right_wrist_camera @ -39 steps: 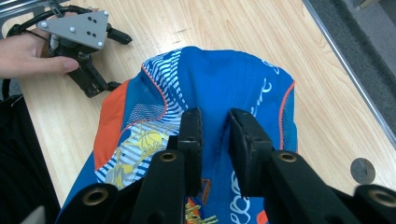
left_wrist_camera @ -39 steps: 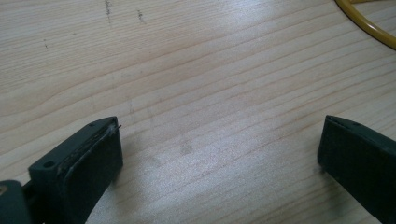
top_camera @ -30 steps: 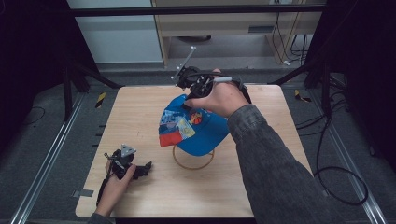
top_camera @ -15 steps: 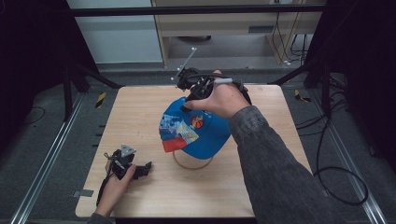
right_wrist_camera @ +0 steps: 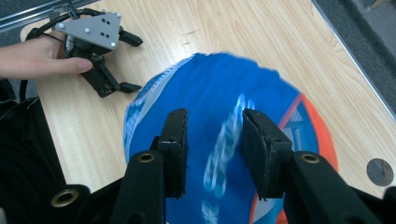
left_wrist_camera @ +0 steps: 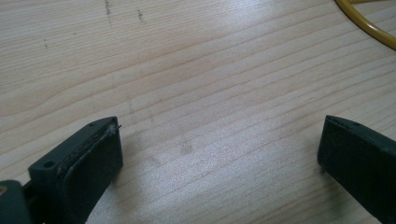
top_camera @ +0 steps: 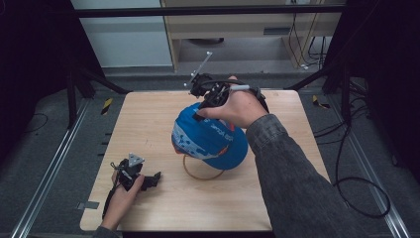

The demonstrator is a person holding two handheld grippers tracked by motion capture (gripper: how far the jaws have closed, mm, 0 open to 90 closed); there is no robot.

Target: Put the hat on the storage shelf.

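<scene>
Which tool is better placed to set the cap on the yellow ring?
Right. The right tool is at the blue cap, above the yellow ring. The left tool rests open on the table, apart.

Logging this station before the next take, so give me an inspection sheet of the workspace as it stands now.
Surface: light wooden table, faint marks.
Job's things: blue cap held above a yellow ring lying on the table.
Clutter: nothing seen.
Grippers: left gripper low over the table near its front left corner, jaws wide apart, nothing between them; right gripper over the cap, jaws apart, grip uncertain.
Cables: black cable looped on the floor at right.
Surroundings: dark frame posts, floor rails, cabinet behind.
</scene>
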